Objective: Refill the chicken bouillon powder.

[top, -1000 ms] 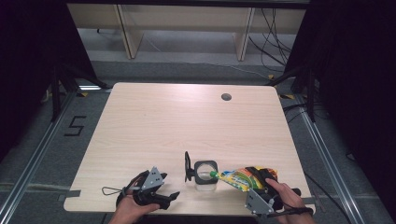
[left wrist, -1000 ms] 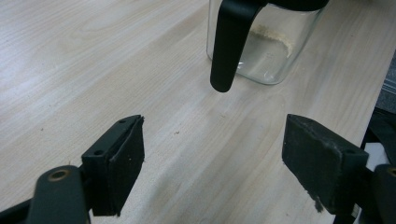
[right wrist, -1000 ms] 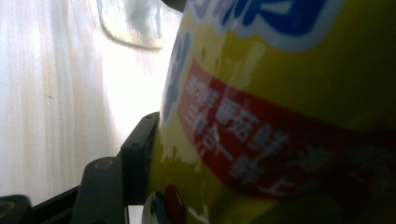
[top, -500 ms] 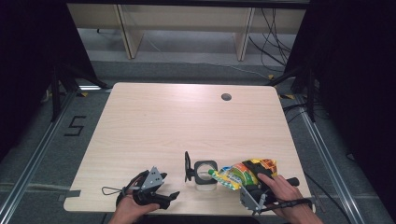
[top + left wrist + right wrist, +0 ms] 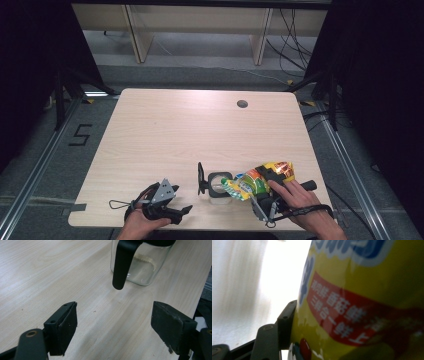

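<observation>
Right gripper [image 5: 264, 201] clamped on snack bag [image 5: 257, 180], mouth tipped toward glass jug [image 5: 218, 186].
Bag: light, crinkly, slippery film; judged best pinched at a flat seam. Jug rigid, fragile; take by its black handle [image 5: 123, 262]. Left gripper [image 5: 172, 214] wide open, empty, on worktop [image 5: 200, 125] left of jug.

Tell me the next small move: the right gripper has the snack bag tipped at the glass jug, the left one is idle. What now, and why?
Probably bring the open left gripper forward and close it on the jug's black handle. The glass jug stands loose on the table, and the snack bag in the right gripper already leans over its rim, so steadying the jug before any pouring seems wise.
</observation>
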A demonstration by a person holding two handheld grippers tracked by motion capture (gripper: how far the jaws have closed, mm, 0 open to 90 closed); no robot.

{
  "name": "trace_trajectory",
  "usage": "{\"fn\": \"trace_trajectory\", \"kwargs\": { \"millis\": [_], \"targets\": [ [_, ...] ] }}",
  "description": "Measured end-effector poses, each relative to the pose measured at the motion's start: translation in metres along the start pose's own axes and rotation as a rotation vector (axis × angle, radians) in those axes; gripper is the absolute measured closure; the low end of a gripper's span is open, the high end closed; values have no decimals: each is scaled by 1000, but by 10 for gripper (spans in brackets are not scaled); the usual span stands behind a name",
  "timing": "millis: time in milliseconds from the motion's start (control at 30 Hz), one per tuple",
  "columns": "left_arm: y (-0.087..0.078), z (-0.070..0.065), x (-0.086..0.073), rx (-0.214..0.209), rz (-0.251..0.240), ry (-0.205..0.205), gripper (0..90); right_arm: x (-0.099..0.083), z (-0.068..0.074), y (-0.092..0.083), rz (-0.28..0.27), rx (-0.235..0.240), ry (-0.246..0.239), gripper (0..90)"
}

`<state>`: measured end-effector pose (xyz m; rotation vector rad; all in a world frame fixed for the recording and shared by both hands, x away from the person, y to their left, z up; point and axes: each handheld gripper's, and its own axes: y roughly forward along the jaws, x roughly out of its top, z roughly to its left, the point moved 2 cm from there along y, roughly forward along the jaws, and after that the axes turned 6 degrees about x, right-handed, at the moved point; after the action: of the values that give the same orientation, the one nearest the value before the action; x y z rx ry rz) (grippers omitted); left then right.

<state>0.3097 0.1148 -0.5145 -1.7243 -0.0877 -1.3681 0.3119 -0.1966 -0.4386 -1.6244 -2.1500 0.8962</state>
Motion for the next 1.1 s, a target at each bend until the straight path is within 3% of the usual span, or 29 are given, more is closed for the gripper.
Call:
{"fn": "trace_trajectory", "kwargs": {
  "millis": [33,67,100,200,267,300,333,400,533,567,633,667,700,733,767,800,833,867,900,1000,1100],
  "targets": [
    [-1,1,0,2,12,17,208,0,-2,1,-1,14,-39,396],
    [-1,1,0,-1,13,2,208,1,2,1,4,17,30,396],
    [0,0,0,0,6,-9,208,3,-1,1,-1,9,-9,396],
    [-1,1,0,-2,11,12,208,3,-2,0,18,13,-29,396],
    [0,0,0,2,0,-1,208,4,-5,1,15,10,-54,396],
    [-1,1,0,-1,11,17,208,4,-5,1,15,10,-54,396],
    [-1,2,0,-1,10,21,208,3,0,1,22,21,7,396],
    [-1,1,0,0,12,0,208,5,-4,1,21,21,-47,396],
    [-1,1,0,-2,12,14,208,5,-3,-1,22,13,-37,396],
    [-1,1,0,-5,12,19,209,5,-5,-2,25,20,-79,396],
    [0,0,0,-1,0,4,209,5,-5,-3,37,18,-79,396],
    [0,0,0,-4,3,4,209,5,-1,-4,41,16,-19,396],
    [-1,2,0,-2,14,21,209,5,-2,-6,57,21,-29,396],
    [-1,2,0,-2,14,15,209,6,-7,-6,37,17,-94,396],
    [-1,1,0,-5,14,0,209,5,-2,-8,37,21,-18,396],
    [-1,1,0,-4,13,-1,209,5,-2,-8,37,21,-18,396],
    [-1,1,0,-4,13,-1,209,7,-5,-9,44,20,-75,396],
    [-1,1,0,-4,13,2,209,8,-4,-7,25,18,-86,396],
    [-1,2,0,-6,13,25,209,10,-3,-8,43,26,-73,396],
    [-1,1,0,-3,12,19,209,10,-4,-8,41,30,-98,396],
    [0,0,0,-2,12,3,209,12,-3,-8,37,31,-88,396]
  ]
}}
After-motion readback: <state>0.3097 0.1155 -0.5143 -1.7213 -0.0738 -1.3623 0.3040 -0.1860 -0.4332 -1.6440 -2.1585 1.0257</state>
